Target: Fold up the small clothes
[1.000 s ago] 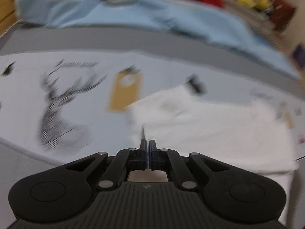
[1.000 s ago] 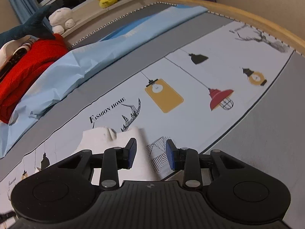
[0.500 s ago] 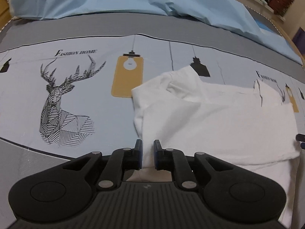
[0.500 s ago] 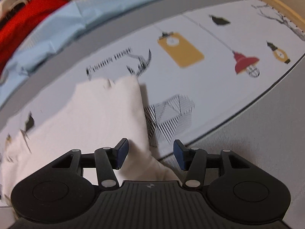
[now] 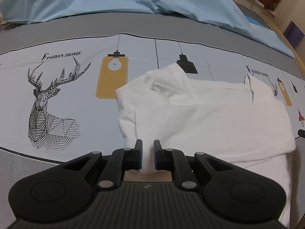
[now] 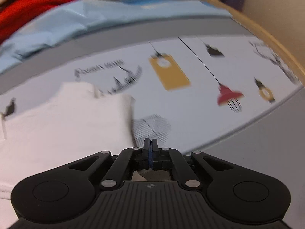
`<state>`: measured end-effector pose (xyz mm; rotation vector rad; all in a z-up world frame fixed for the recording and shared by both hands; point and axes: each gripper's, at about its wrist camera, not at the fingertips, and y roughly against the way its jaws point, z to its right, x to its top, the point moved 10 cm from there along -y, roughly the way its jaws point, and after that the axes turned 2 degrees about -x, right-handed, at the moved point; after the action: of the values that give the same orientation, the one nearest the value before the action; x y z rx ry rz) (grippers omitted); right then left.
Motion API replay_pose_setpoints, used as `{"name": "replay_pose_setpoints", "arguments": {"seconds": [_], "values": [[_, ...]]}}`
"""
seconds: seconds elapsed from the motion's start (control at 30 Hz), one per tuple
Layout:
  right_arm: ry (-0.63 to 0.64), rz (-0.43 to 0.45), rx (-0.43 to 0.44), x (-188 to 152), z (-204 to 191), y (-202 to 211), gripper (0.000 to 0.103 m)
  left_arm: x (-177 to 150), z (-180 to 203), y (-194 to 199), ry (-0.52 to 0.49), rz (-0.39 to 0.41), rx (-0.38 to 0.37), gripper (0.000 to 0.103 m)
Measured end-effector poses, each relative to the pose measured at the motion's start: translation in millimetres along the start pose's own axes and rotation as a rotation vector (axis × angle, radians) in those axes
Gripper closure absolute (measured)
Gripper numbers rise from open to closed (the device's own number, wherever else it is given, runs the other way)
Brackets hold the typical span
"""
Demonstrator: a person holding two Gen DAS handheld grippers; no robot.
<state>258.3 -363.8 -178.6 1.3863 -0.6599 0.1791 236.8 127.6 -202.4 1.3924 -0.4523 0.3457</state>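
Now your left gripper [image 5: 148, 157] holds a bunched white garment [image 5: 209, 122] edge between narrow jaws. Your right gripper [image 6: 150, 152] is clamped tight at the garment's right corner, so both ends can lift together.

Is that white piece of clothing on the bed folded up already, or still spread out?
Partly folded: the white cotton garment lies flat with one layer doubled over another, and one end still rumpled.

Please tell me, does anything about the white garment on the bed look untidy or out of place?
Yes. The white garment is not flat: its far left corner, near the yellow lamp print, is bunched into loose folds, and a far right flap stands up. Nothing looks damaged or spilled.
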Motion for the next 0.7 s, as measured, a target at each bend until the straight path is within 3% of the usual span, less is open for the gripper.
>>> {"name": "replay_pose_setpoints", "arguments": {"seconds": [0.07,0.2,0.27,0.33,0.37,0.47,0.57,0.63,0.7], "values": [[-0.062,0.021,0.019,4,5,6,0.099,-1,0,-2,-0.001,-0.005,-0.003,0.09],[0.0,0.117,0.142,14,-22,23,0.099,-4,3,-9,-0.011,-0.007,-0.023,0.09],[0.031,0.018,0.165,-2,-31,6,0.099,-9,5,-16,-0.016,-0.02,-0.036,0.09],[0.058,-0.111,0.125,-27,-29,-19,0.098,-19,5,-29,-0.026,-0.057,-0.031,0.09],[0.071,-0.117,0.112,-32,-28,-23,0.098,-25,3,-37,-0.036,-0.089,-0.014,0.09],[0.082,-0.07,0.102,-22,-32,-12,0.098,-33,-3,-42,-0.063,-0.127,0.033,0.086],[0.021,0.008,0.156,-8,-32,2,0.097,-20,1,-27,-0.038,-0.054,-0.016,0.085],[0.05,-0.044,0.115,-18,-29,-10,0.09,-21,3,-29,-0.032,-0.035,-0.045,0.084],[0.067,-0.11,0.06,-33,-21,-21,0.074,-38,-2,-46,-0.064,-0.107,0.001,0.079]]}}
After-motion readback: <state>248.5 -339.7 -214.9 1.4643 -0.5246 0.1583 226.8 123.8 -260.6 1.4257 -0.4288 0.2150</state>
